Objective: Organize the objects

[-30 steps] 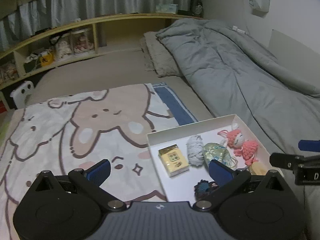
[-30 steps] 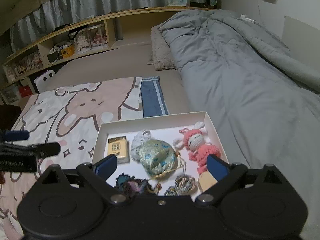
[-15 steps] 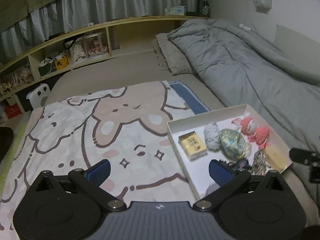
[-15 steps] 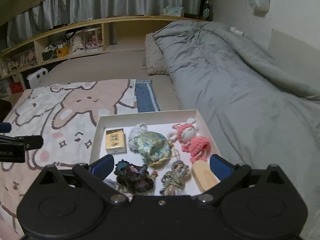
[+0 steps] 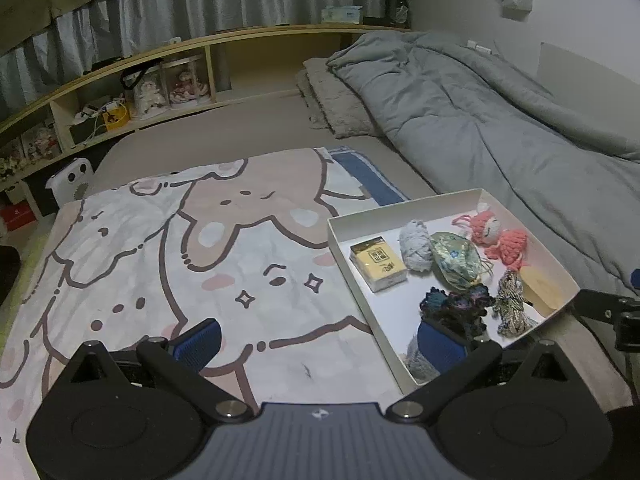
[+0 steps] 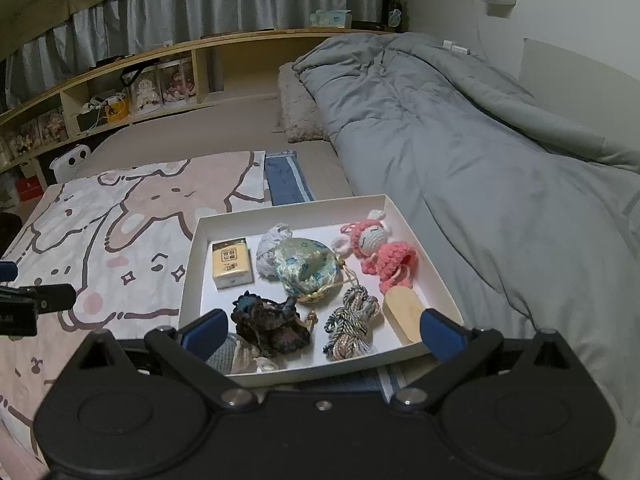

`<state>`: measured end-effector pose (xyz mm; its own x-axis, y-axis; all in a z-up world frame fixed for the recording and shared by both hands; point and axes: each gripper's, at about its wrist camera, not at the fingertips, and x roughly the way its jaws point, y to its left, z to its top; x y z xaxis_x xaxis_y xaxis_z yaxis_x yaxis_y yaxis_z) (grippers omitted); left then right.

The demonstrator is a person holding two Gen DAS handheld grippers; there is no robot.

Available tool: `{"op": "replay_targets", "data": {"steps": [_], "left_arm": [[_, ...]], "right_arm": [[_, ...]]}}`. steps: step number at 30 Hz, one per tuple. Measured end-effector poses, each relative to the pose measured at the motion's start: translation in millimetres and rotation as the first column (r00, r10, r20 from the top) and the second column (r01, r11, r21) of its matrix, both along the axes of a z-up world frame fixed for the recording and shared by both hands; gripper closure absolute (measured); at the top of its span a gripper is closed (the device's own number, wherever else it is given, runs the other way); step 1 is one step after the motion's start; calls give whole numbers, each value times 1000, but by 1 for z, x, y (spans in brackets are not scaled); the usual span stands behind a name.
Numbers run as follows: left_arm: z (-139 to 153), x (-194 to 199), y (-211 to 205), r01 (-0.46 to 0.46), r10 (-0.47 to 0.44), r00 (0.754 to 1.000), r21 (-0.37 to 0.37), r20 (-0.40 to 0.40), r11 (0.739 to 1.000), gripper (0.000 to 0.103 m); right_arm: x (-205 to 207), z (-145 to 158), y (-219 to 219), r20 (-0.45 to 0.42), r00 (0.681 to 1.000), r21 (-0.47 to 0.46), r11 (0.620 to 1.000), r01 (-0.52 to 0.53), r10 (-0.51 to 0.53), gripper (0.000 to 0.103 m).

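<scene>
White cardboard tray [image 6: 304, 210] resting on a bed, half on the cartoon-print blanket [image 5: 168, 256] and near the grey duvet [image 6: 480, 152]; it carries every loose item in view. Along the far wall, left to right: yellow box [image 6: 233, 263], pale grey yarn ball [image 6: 267, 249], brocade pouch [image 6: 308, 268], pink crochet doll [image 6: 384, 256]. Along the near wall: a grey knitted piece [image 6: 224, 354] in the left corner, dark crochet piece [image 6: 270, 322], twisted cord bundle [image 6: 352, 322], and wooden piece [image 6: 404, 314] toward the right corner.

Right gripper [image 6: 324, 326] hovers over the near wall of the tray with jaws spread fully wide and nothing between them. Left gripper [image 5: 320, 340] hangs over the tray's left wall, likewise spread wide and empty; one blue pad [image 5: 440, 346] sits above the tray's near left corner, the other above the blanket.

Progress, as judged: no item is held and none lies outside the tray, so sorting appears not yet begun, or the items are gathered and await placing; which of these cannot be told.

Orientation: the tray's long axis runs left to right in the right wrist view. The yellow box lies flat with its long axis toward the far wall. The wooden piece lies with its long axis angled from the doll toward the near right corner. The cord bundle runs roughly near to far.
</scene>
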<state>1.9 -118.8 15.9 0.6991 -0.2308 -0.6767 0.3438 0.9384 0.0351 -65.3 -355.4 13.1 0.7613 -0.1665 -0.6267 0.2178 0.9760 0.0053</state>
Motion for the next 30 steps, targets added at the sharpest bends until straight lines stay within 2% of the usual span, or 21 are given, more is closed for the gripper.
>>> {"op": "replay_targets", "data": {"steps": [6,10,16,22,30], "left_arm": [[-5,-2,3,7,-7,1000,0,-3,1000,0],[-13,-1,5,-1,1,1000,8,-16,1000,0],[-19,-2,2,-5,5,1000,25,7,1000,0],[-21,-2,1,-3,3,1000,15,7,1000,0],[-21,-3,3,-9,9,1000,11,7,1000,0]], "right_arm": [[-3,-9,7,1,1000,-33,999,14,-14,0],[-3,-11,4,-2,1000,-9,1000,23,-23,0],[-4,-13,4,-4,999,-16,999,39,-39,0],[-3,-13,10,-15,999,-55,998,35,-36,0],[-2,-13,10,-19,999,-55,998,32,-33,0]]}}
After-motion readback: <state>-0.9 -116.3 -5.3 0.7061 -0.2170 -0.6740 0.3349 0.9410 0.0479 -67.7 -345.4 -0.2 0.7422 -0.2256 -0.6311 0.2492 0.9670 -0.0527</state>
